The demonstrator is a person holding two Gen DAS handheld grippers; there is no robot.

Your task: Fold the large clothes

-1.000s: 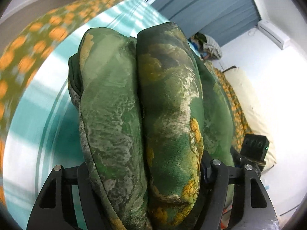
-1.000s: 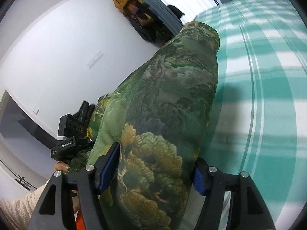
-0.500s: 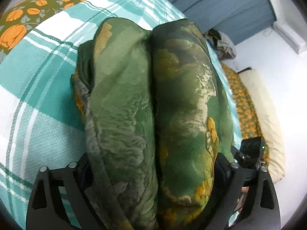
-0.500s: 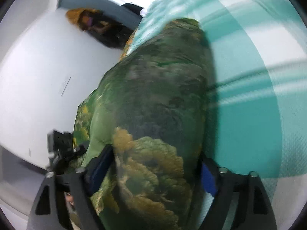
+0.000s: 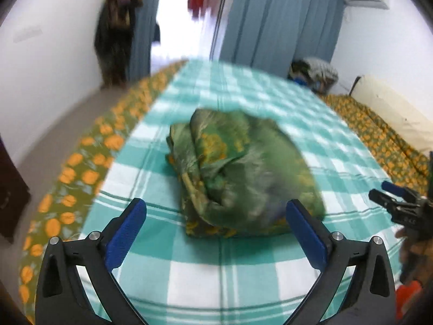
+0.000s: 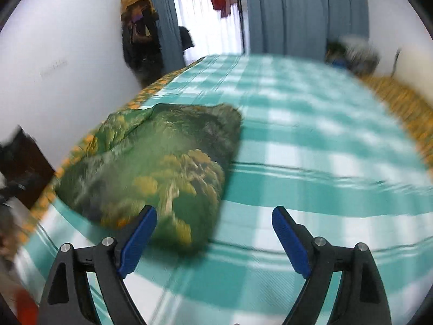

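At the far left of the left wrist view a white wall (image 5: 48,62) met a strip of orange-flowered bedding (image 5: 81,173) along the edge of the bed. Next came the teal-and-white checked sheet (image 5: 243,268) that covered the bed, and on it, near the middle, lay the folded green garment (image 5: 243,173) as a thick bundle (green with yellow patches, its layered edges turned toward the left). The left tongs (image 5: 216,230) hung over the sheet just short of the bundle; their jaws had just been opening and stood spread wide, with nothing pressed between the blue pads, clear of the cloth. Behind the bed hung blue curtains (image 5: 284,19). At the right edge of that view the right tongs (image 5: 397,203) showed as a dark, blurred shape, held by a hand (image 5: 414,246).

In the right wrist view the garment (image 6: 162,168) sat left of centre on the sheet (image 6: 311,140), close to the flowered border (image 6: 151,92). The right tongs (image 6: 213,235) were released too: their jaws had just been opening, the left pad stood in front of the bundle's near corner (whether it touched I could not tell), and only sheet showed between the pads. Curtains (image 6: 305,10) closed the far right.
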